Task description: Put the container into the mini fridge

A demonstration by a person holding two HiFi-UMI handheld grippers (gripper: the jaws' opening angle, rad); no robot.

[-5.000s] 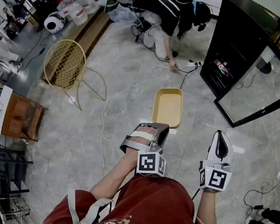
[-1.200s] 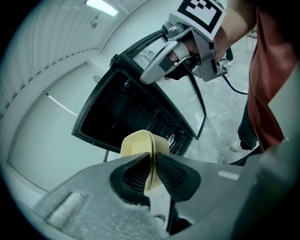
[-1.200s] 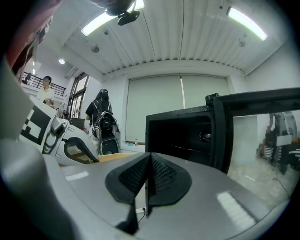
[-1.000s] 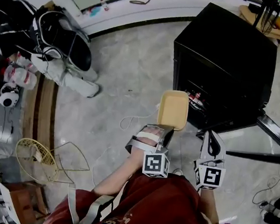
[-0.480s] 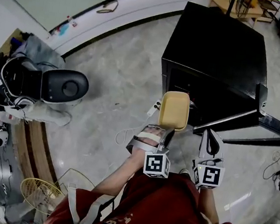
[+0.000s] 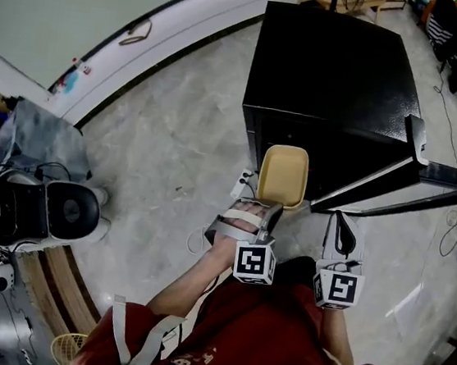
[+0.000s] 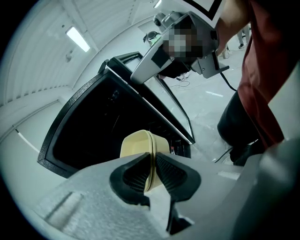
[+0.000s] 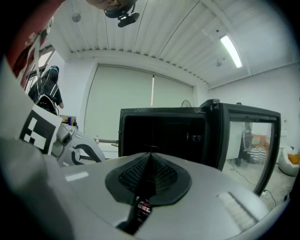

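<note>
The left gripper (image 7: 152, 164) pinches the rim of the pale yellow plastic container (image 6: 284, 174) tight between its jaws. The container is up in the air, right in front of the open black mini fridge (image 6: 334, 66). The right gripper (image 8: 149, 161) has its jaws pressed together, holding nothing.
</note>
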